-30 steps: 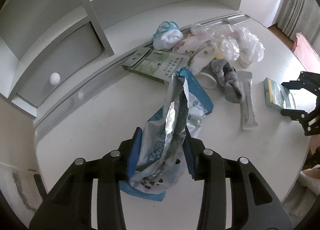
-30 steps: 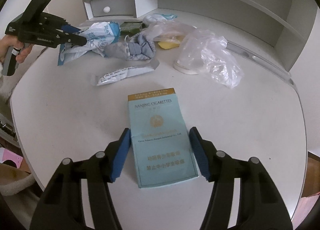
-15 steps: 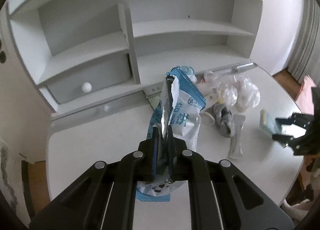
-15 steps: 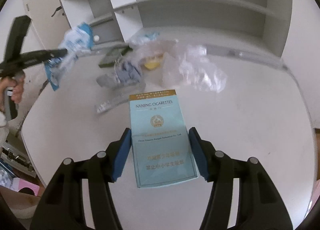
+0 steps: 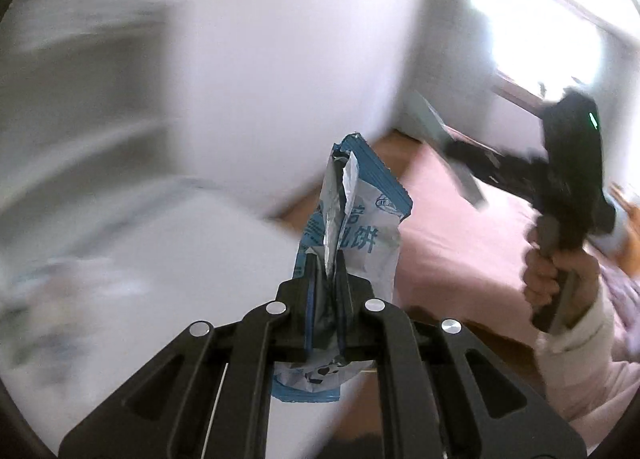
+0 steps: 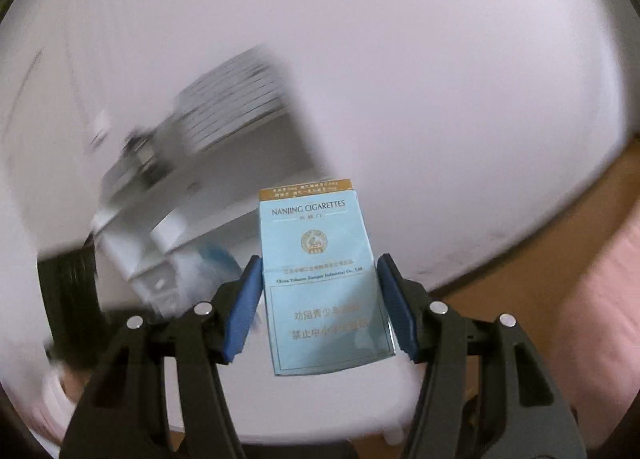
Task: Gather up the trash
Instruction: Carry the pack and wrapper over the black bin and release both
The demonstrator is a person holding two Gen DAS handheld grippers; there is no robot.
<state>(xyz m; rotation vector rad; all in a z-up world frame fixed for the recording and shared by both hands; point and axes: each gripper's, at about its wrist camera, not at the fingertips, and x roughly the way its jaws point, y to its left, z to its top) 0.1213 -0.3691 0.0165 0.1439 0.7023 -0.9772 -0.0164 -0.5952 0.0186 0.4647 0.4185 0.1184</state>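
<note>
My left gripper (image 5: 325,259) is shut on a crumpled blue and silver snack bag (image 5: 356,215) and holds it upright in the air. My right gripper (image 6: 318,263) is shut on a light blue Nanjing cigarette pack (image 6: 320,259), held flat between the blue pads (image 6: 244,299). The right gripper's black body (image 5: 568,163), with the pack blurred at its tip, shows at the right of the left wrist view, in a hand. Both views are blurred by motion.
The white table top (image 5: 152,259) is blurred at the lower left of the left wrist view. A pink surface (image 5: 460,243) and brown floor (image 5: 404,147) lie beyond it. The white shelf unit (image 6: 192,179) is blurred at the left of the right wrist view.
Both grippers have lifted off the table and swung away from the shelf toward the room, each with its item. The pile of trash has left both views.
</note>
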